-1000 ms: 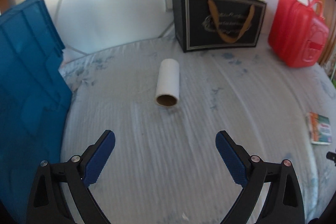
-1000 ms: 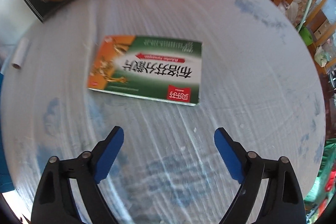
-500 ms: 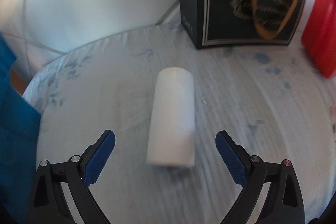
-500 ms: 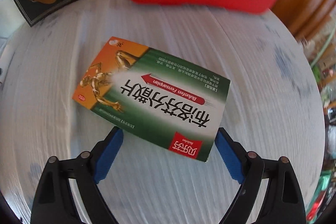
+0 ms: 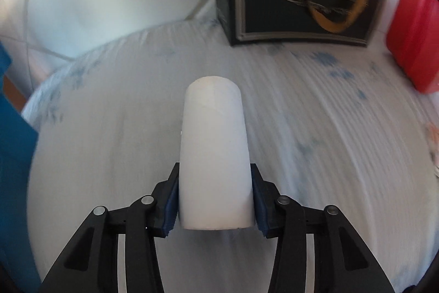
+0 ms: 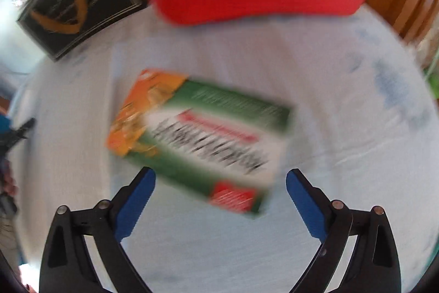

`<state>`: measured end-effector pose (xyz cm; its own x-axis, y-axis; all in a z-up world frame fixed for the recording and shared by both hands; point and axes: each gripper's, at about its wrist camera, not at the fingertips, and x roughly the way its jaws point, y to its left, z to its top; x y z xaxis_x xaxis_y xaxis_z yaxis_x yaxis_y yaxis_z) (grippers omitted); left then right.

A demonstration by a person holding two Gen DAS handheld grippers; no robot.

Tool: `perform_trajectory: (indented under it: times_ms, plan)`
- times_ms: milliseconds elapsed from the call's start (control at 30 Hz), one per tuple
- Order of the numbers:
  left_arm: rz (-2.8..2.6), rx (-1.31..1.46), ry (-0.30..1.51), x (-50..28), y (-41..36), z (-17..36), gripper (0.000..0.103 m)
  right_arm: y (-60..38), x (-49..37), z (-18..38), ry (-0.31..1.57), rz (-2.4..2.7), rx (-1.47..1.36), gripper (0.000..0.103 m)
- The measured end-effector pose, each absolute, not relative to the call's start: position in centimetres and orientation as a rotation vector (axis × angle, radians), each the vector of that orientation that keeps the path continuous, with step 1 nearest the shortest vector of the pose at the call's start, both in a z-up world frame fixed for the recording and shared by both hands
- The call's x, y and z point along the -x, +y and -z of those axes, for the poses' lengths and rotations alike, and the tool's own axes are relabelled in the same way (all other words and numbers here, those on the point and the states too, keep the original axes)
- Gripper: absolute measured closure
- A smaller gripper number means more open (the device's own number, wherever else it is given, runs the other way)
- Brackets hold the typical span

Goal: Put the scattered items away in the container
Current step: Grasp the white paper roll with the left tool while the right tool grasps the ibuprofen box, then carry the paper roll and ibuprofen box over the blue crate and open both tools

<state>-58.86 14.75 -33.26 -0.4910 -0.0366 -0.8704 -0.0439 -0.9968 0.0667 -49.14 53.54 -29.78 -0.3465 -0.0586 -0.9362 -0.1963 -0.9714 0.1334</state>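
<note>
The left gripper (image 5: pixel 215 203) is clamping the white roll (image 5: pixel 215 155) at lower centre, nothing binned yet — the right gripper (image 6: pixel 219 199) is gaping wide around the green box (image 6: pixel 200 139).

Blue-flecked bedsheet (image 6: pixel 343 106) under medicine box (image 6: pixel 203 139)

left gripper (image 5: pixel 215 199): jaws closed tight, pads pressing something between them | right gripper (image 6: pixel 221 177): jaws spread wide

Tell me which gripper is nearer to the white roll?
Left. The left gripper is shut on the white roll; the right gripper is open around the medicine box.
</note>
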Motion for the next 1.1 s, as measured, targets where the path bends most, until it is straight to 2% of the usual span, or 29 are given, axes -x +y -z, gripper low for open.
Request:
perform_trajectory:
  times_ms: [200, 300, 433, 633, 867, 900, 933, 1100]
  plan:
    - [-2.598, 1.57, 0.125, 52.8, 19.8, 32.6, 0.059, 45.8, 48.2, 28.9, 0.331, -2.749, 1.913, 0.004]
    - [-2.581, 1.554, 0.109, 51.8, 21.9, 32.1, 0.059, 45.9, 47.6, 26.8, 0.205, -2.771, 1.781, 0.004]
    - [-2.59, 1.527, 0.139, 52.1, 24.3, 31.6, 0.059, 49.3, 48.1, 24.8, 0.208, -2.761, 1.652, 0.004]
    - [-2.617, 1.495, 0.133, 54.0, 25.8, 31.4, 0.059, 50.0, 50.9, 26.4, 0.019, -2.709, 1.692, 0.004]
    - [-2.619, 1.447, 0.154, 55.5, 27.0, 31.9, 0.059, 49.5, 53.3, 28.8, -0.036, -2.698, 1.734, 0.004]
    - [-2.62, 1.445, 0.157, 55.7, 27.2, 32.0, 0.059, 49.5, 54.0, 29.2, -0.028, -2.687, 1.746, 0.005]
    - [-2.62, 1.444, 0.161, 55.8, 27.4, 32.0, 0.059, 49.6, 54.4, 29.6, -0.015, -2.664, 1.771, 0.011]
    - [-2.618, 1.435, 0.171, 56.0, 27.7, 32.0, 0.059, 49.5, 54.4, 29.7, -0.012, -2.64, 1.774, 0.012]
